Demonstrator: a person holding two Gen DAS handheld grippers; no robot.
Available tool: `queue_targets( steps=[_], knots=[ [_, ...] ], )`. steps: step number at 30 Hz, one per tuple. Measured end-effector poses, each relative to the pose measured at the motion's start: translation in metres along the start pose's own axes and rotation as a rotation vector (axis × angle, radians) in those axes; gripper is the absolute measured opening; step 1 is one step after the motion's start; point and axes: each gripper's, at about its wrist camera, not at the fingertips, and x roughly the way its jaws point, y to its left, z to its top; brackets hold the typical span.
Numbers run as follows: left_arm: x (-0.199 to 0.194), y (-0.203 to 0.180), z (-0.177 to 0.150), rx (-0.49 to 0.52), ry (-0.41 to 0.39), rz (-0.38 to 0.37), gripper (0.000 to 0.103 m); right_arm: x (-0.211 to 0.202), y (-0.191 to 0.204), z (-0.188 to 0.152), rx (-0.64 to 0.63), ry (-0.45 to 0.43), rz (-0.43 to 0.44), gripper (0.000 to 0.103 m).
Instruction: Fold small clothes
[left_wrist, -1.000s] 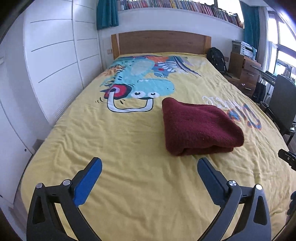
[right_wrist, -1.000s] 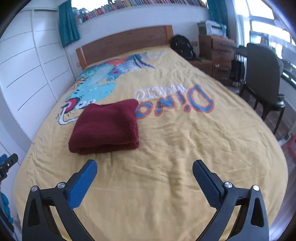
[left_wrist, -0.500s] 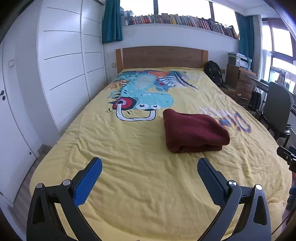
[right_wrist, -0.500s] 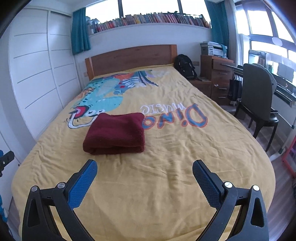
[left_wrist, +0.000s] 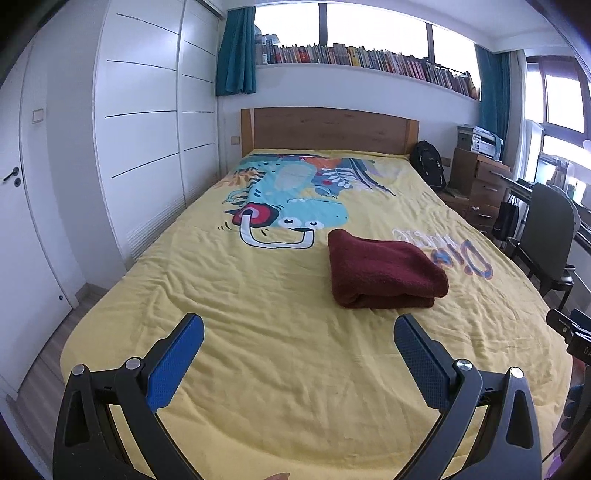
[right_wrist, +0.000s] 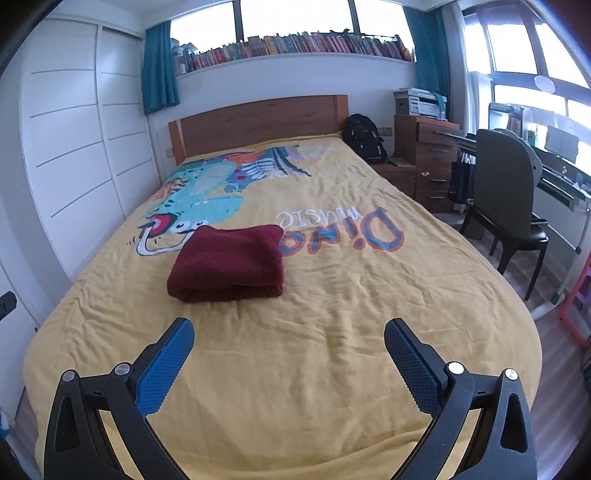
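Presently: One Folded Garment on Bed, Both Grippers Spread and Empty

One maroon garment (left_wrist: 384, 271), of thick fleecy cloth, lies folded into a compact rectangle near the middle of the yellow bedspread (left_wrist: 258, 295). Its rounded fold edge faces the foot of the bed. It sits just below the printed dinosaur (left_wrist: 295, 210) and touches the start of the "Dino Music" lettering (right_wrist: 343, 229).

The left gripper (left_wrist: 298, 330) is held level above the foot end of the bed, pointing toward the headboard (left_wrist: 328, 129). Its two blue-padded fingers (left_wrist: 177, 363) stand wide apart with nothing between them. The garment lies ahead and to its right, well apart.

The right gripper (right_wrist: 289, 332) holds a matching pose, fingers (right_wrist: 412, 363) equally spread and empty. The garment lies ahead and to its left, clear of contact.

Count: one garment, two grippers, four finger pads.

Surroundings: one white wardrobe (left_wrist: 140, 129) at left, one book-lined shelf (left_wrist: 369, 59) above the headboard, one black backpack (right_wrist: 364, 136), one wooden drawer unit (right_wrist: 428, 162), one dark chair (right_wrist: 506, 199).
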Motion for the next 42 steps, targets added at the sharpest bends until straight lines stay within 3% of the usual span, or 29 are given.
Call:
queue_targets(
  steps=[5, 42],
  knots=[
    [-0.007, -0.003, -0.003, 0.018, -0.012, 0.033, 0.102, -0.009, -0.003, -0.002, 0.011, -0.021, -0.007, 0.103],
    [-0.014, -0.019, -0.011, 0.071, -0.027, 0.009, 0.102, -0.026, -0.023, -0.017, 0.033, -0.045, -0.046, 0.103]
  ],
)
